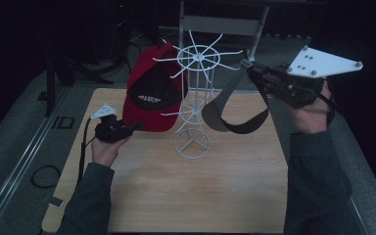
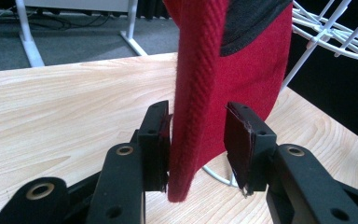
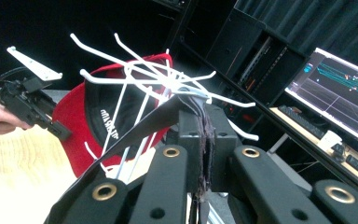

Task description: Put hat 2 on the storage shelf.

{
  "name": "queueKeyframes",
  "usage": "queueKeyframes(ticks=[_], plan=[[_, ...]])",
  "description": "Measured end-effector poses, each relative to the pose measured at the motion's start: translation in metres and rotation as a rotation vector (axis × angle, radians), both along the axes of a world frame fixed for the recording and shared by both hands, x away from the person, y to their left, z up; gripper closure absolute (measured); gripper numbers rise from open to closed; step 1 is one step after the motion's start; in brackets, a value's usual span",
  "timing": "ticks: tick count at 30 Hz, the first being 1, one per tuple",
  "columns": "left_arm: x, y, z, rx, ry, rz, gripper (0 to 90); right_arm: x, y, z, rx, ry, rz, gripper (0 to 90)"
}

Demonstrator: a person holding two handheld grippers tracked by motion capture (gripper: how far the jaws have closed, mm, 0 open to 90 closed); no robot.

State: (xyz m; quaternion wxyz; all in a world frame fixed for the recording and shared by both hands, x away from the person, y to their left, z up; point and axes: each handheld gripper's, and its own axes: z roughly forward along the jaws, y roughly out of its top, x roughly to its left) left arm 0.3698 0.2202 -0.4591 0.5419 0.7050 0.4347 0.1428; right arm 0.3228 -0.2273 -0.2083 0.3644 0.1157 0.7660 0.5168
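Fingers of right gripper (image 3: 204, 140) clamped on grey strap (image 1: 225, 115); left gripper (image 2: 198, 144) apart round red cap (image 1: 152, 93) brim. Risk, imo: strap snags rack (image 1: 194, 98) hooks, tips it.

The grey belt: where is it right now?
In the high view the grey belt hangs in a loop right of the white rack, its upper end clamped in the right gripper, above the wooden table.

Dark room (lit monitor (image 3: 340, 88))
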Motion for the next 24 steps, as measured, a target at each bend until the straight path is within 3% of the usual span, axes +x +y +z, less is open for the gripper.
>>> queueKeyframes(ticks=[5,24], plan=[[0.001,0.0,0.0,-0.007,0.003,-0.002,61.2,0.006,0.005,0.001,-0.018,0.0,-0.018,87.3],[0.003,0.002,-0.002,-0.011,0.011,0.006,61.7,0.032,0.012,-0.015,-0.018,0.075,-0.027,87.3]])
